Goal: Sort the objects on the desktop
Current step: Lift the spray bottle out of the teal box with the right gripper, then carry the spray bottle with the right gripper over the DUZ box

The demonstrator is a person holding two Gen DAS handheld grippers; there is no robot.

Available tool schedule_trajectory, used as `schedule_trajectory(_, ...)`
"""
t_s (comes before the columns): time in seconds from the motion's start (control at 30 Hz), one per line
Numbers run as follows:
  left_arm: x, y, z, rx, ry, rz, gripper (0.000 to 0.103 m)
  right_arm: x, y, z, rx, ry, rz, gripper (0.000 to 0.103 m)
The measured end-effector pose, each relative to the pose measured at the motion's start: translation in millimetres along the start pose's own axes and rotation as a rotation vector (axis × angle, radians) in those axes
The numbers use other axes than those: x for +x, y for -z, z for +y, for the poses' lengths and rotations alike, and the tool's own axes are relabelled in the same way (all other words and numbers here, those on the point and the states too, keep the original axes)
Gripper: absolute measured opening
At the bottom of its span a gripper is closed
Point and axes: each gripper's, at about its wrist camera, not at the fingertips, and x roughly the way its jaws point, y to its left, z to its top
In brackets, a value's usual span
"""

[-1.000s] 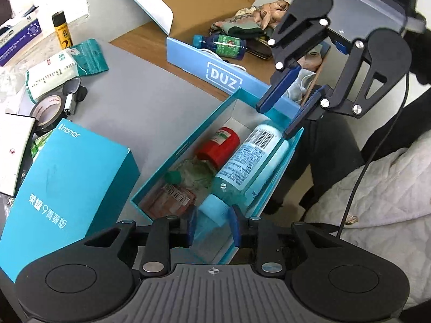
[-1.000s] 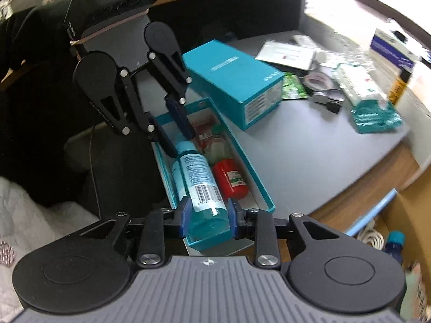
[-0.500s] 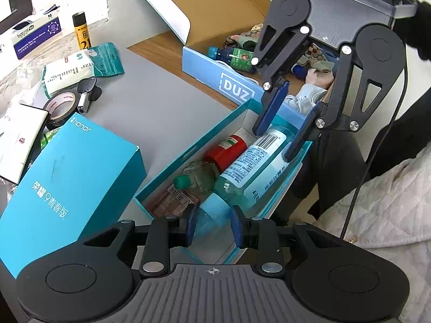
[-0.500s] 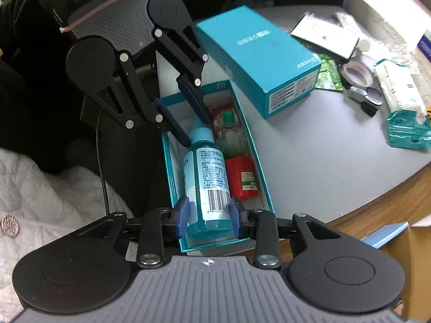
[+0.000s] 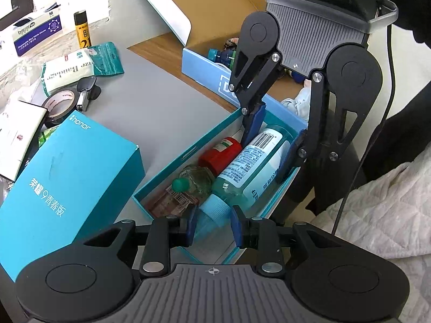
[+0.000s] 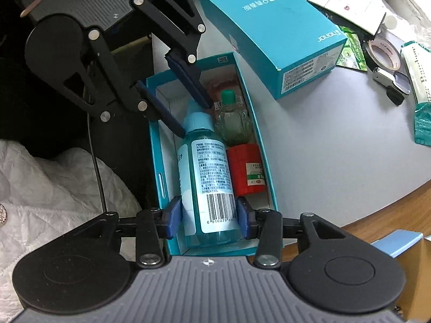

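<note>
Both grippers lowered: right gripper (image 6: 207, 222) straddles teal bottle (image 6: 207, 177) base, left gripper (image 5: 212, 226) cap.

The grey tabletop (image 5: 150, 102) carries an open teal tray (image 5: 188, 153) at centre frame, a teal phone box (image 5: 62, 185) lower left, and tape roll (image 5: 60, 101), clip (image 5: 86, 94) and wipes packet (image 5: 78, 66) upper left.

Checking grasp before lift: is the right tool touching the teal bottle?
Cannot tell. Right wrist view: the right tool closely flanks the teal bottle at its base, but neither contact nor a gap shows plainly.
</note>
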Motion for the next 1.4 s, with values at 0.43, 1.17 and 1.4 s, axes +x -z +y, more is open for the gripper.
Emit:
schedule_trajectory(0.43,-9,-3,-2,0.026,0.003,-0.039,0.039,-42,31,12,0.034,0.017,-0.157,0.046)
schedule_trajectory(1.17,-6,-15,-46,-0.037,-0.037,-0.131,0.049,-71,131,12,0.357,-0.039,-0.484,0.046)
schedule_trajectory(1.4,8,-22,-52,-0.082,-0.023,-0.152,0.048,-65,156,13,0.430,-0.068,-0.583,0.046)
